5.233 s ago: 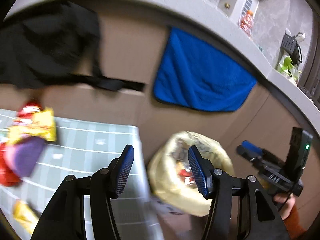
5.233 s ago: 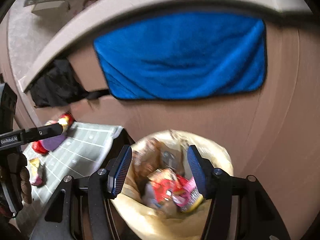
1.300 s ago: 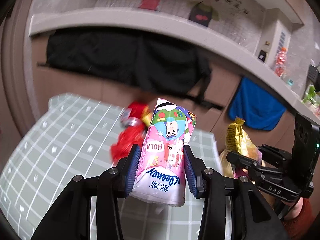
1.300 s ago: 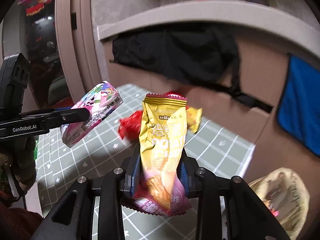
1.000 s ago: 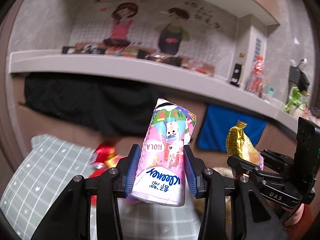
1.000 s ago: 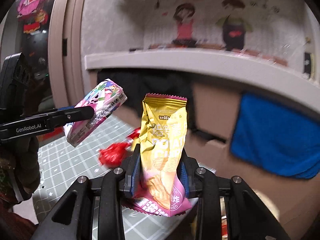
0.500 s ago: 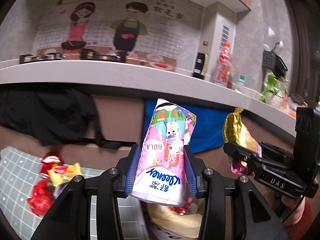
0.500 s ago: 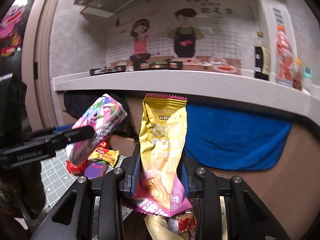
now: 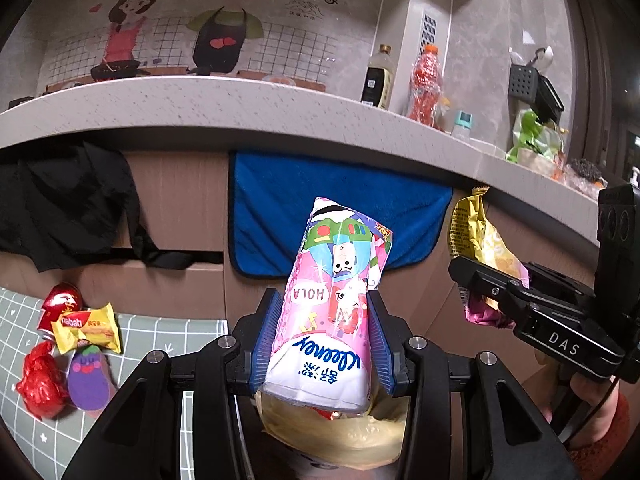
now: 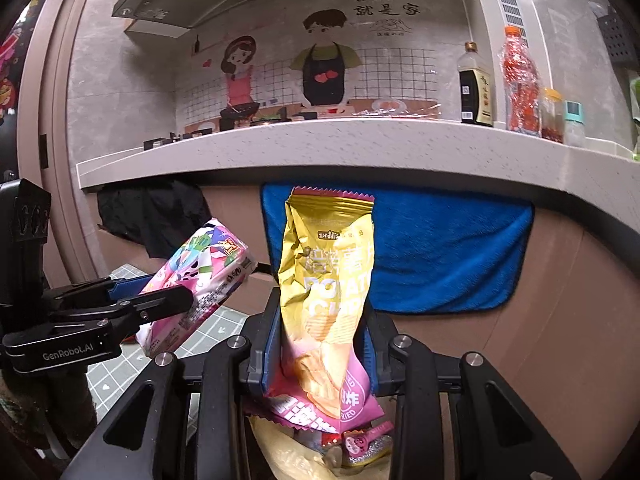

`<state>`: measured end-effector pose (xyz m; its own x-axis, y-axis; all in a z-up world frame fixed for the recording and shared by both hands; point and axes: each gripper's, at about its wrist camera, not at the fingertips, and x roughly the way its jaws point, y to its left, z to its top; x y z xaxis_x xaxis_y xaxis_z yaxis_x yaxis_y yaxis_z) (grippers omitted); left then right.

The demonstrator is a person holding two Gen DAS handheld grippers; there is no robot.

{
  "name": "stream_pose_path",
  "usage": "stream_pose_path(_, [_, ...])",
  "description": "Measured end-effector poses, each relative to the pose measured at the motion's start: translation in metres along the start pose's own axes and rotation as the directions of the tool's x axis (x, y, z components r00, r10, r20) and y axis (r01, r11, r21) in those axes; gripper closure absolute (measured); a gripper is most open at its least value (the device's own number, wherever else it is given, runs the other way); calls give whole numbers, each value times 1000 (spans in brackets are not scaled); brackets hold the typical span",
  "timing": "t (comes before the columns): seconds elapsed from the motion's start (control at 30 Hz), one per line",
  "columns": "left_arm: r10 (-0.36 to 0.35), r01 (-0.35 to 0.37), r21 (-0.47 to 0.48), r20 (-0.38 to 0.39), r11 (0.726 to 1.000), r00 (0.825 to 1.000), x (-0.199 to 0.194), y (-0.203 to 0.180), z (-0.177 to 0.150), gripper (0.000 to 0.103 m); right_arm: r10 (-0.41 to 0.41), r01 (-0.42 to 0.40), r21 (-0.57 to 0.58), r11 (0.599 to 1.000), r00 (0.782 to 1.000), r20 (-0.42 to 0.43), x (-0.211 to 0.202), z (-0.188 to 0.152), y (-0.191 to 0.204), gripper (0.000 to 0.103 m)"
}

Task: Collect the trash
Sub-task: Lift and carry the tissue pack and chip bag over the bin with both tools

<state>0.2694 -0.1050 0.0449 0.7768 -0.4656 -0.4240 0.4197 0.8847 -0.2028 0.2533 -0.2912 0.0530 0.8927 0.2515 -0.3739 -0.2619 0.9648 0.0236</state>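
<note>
Kitchen counter [image 9: 240, 116] curves across the back, with a cartoon mural [image 10: 280, 64] of two cooks on the wall above it and bottles [image 9: 424, 80] standing toward 1 o'clock. Under its lip hang a blue towel [image 9: 312, 216] and, at 9 o'clock in the left wrist view, a black cloth [image 9: 64, 208].

Left gripper [image 9: 324, 340] pinches a tissue pack [image 9: 336, 304] between its blue pads [image 9: 266, 336], the pack upright and tilted slightly toward 1 o'clock, its print upside down. In the right wrist view the same pack [image 10: 200, 276] sits at 9 o'clock, slanting up from the left gripper [image 10: 160, 300].

Right gripper [image 10: 320, 344] clamps a gold chip bag [image 10: 328, 292] by its lower part; the bag stands upright with its crimped top against the towel [image 10: 440, 248]. From the left wrist view it [image 9: 480, 248] shows at 3 o'clock in the right gripper [image 9: 492, 292].

Directly under both held items, at 6 o'clock, lies the open mouth of a yellowish trash bag [image 9: 340, 436], with wrappers inside [image 10: 360, 440].

At 8 o'clock in the left wrist view, a checked green mat [image 9: 168, 336] carries loose wrappers: a red one [image 9: 40, 380], a yellow packet [image 9: 88, 328], a purple piece [image 9: 86, 376] and a red foil pack [image 9: 60, 304], all close together.
</note>
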Motion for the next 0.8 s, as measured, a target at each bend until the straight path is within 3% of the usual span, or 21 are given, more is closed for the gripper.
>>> stream_pose_path(0.57, [-5, 4, -13, -86, 1000, 996, 45, 0, -27, 59, -34, 38, 48, 998, 997, -72, 24, -32, -27, 72])
stream_pose_path(0.8, [-4, 1, -21, -139, 1000, 990, 70, 3, -46, 59, -6, 18, 99, 995, 993, -122, 43, -51, -40, 72])
